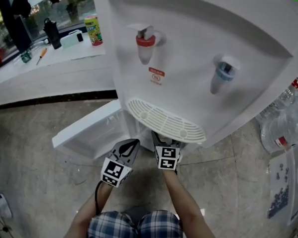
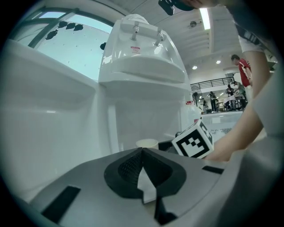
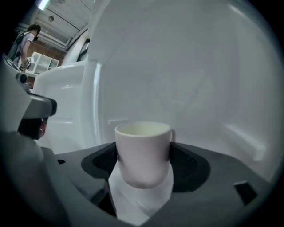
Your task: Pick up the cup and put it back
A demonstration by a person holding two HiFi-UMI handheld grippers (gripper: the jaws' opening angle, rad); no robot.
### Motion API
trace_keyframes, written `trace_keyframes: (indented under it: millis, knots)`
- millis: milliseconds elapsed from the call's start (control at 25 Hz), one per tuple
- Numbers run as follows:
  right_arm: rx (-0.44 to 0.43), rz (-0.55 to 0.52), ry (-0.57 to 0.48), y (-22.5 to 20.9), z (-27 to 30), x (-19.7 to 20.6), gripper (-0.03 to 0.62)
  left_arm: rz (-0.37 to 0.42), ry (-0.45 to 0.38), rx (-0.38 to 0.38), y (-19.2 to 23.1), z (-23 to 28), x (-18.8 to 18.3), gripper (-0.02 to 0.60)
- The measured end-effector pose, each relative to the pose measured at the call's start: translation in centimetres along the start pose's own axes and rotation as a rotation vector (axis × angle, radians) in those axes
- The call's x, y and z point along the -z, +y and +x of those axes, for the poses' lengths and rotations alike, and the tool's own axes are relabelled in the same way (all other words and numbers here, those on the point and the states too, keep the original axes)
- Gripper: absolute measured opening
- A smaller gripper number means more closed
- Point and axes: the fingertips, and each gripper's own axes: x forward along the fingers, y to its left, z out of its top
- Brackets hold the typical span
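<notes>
We are crouching in front of a tall white plastic water dispenser [image 1: 191, 68] with a red tap [image 1: 145, 41], a blue tap [image 1: 223, 75] and a slotted white drip tray [image 1: 163, 123] jutting out over us. In the head view that tray is covering the tips of the right gripper [image 1: 163, 141] and hiding what it carries. The dispenser's white lower door [image 1: 88, 130] is swinging open to our left, and clear plastic bottles [image 1: 283, 123] are lying on the floor to the right. The left gripper [image 1: 132, 144] is hanging just beside the right one with its jaws pressed together on nothing. The right gripper is clamping the small white ceramic cup [image 3: 143, 153], one pad against each side, at the mouth of the lower compartment under the tray, whose pale walls are filling the right gripper view. The cup is standing upright, its long axis vertical and its round mouth facing up. Its cream inner wall is showing, but we cannot tell whether anything is lying at the bottom.
</notes>
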Motion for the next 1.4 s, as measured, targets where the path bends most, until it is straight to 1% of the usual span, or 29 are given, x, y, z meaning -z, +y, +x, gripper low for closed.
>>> trace_keyframes:
  millis: [120,240,360,440,480,600,720,840,1040,1080,1160,1240,1280,1360,1400]
  knots:
    - [0.016,-0.005,0.069,-0.3,1.3,2.3,0.38,0.013,0.011,0.01,-0.5,0.1,0.3,0.026]
    - [0.039,0.023,0.139,-0.8,1.6,4.4,0.381,0.024,0.019,0.025,-1.2,0.2,0.5,0.025]
    - [0.03,0.039,0.171,-0.6,1.3,5.5,0.383,0.026,0.019,0.023,-1.3,0.2,0.6,0.026]
    - [0.014,0.05,0.164,-0.3,0.9,5.5,0.392,0.021,0.018,0.019,-1.3,0.2,0.6,0.026]
    - [0.012,0.061,0.153,-0.2,0.8,5.4,0.429,0.018,0.018,0.018,-1.3,0.2,0.6,0.025]
    - [0.014,0.081,0.115,-0.3,0.3,4.8,0.464,0.006,0.017,0.013,-1.4,0.2,0.7,0.026]
    - [0.003,0.102,0.087,-0.2,-0.5,3.9,0.476,0.001,0.013,0.011,-1.6,0.3,0.6,0.026]
    - [-0.024,0.098,0.05,0.8,-1.7,2.5,0.476,-0.006,0.008,0.003,-1.4,0.1,0.4,0.026]
    - [-0.059,0.116,-0.023,1.6,-5.6,0.2,0.472,-0.016,-0.003,-0.014,-1.0,-0.2,0.2,0.026]
    - [-0.081,0.111,-0.033,2.0,-6.5,-0.2,0.46,-0.015,-0.003,-0.018,-0.8,-0.3,0.2,0.026]
    - [-0.127,0.097,-0.036,2.9,-8.8,-0.8,0.407,0.0,0.009,-0.026,-0.5,-0.9,-0.1,0.026]
    - [-0.157,0.084,-0.02,3.4,-11.4,-1.4,0.321,0.027,0.035,-0.031,-0.2,-1.8,-0.7,0.026]
    - [-0.166,0.068,-0.01,3.3,-13.0,-2.1,0.295,0.032,0.049,-0.035,-0.2,-2.3,-1.2,0.025]
    - [-0.177,0.029,0.012,2.9,-16.4,-4.0,0.241,-0.002,0.072,-0.045,-0.3,-3.9,-2.9,0.026]
    - [-0.178,0.025,0.026,2.6,-18.2,-5.1,0.22,-0.023,0.083,-0.05,-0.5,-4.9,-4.1,0.026]
